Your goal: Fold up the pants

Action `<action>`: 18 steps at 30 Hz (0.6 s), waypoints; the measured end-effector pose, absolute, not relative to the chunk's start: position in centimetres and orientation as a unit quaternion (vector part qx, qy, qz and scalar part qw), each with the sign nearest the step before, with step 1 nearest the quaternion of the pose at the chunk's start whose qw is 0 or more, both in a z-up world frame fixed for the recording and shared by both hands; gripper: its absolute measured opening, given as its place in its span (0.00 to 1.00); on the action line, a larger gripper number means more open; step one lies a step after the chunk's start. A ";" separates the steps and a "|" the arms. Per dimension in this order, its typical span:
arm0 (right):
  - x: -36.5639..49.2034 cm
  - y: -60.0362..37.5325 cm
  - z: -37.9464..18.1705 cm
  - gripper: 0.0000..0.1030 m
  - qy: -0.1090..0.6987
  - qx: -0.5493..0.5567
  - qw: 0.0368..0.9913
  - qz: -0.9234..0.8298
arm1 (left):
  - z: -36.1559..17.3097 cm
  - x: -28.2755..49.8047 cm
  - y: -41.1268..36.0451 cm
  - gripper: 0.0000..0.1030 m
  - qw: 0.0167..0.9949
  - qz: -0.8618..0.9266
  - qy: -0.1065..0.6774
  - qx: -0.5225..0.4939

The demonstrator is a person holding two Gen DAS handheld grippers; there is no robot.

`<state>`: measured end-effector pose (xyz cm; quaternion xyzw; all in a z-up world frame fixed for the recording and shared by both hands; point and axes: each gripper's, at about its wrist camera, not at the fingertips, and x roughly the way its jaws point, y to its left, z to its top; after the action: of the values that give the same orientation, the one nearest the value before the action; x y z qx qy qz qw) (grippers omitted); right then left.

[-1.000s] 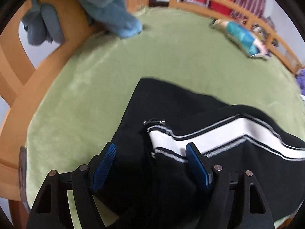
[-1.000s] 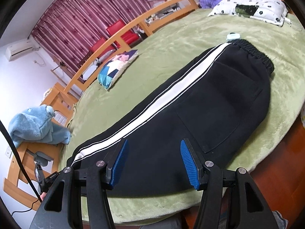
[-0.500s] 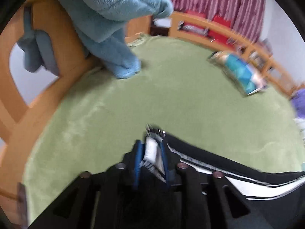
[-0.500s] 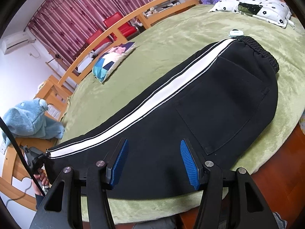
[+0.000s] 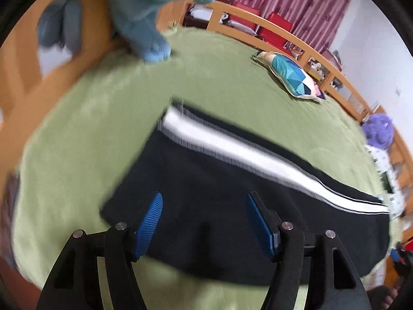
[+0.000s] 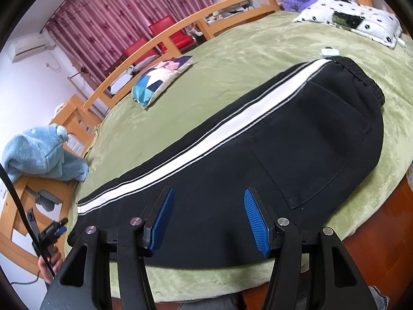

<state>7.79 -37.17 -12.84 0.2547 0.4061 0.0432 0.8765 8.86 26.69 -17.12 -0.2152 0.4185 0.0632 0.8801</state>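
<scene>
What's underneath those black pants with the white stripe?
The black pants lie flat on a green blanket that spreads out on all sides of them. Whatever lies below the fabric itself is covered, so anything tucked under them cannot be seen.

left gripper (image 5: 204, 221) | black frame, blue ribbed pads (blurred, seemingly) | silver screws

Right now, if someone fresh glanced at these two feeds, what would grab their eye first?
The black pants with a bold white side stripe, laid flat along the near edge of the green bed cover, waistband toward the spotted pillow. Next, both grippers, left and right, hover open over the dark cloth, holding nothing.
</scene>
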 end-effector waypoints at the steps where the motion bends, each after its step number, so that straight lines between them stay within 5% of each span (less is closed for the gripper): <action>1: 7.8 -36.9 -12.9 0.54 0.408 0.248 0.878 0.042 | -17.8 8.2 26.7 0.63 0.876 0.059 0.423 -0.224; 18: 5.4 -35.7 -14.4 0.54 0.417 0.192 0.888 0.015 | -23.9 5.7 29.9 0.63 0.824 0.083 0.426 -0.365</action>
<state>5.39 -35.69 -14.36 0.1922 0.4173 0.0150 0.8881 5.70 29.95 -23.94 -0.3650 0.4261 0.0828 0.8236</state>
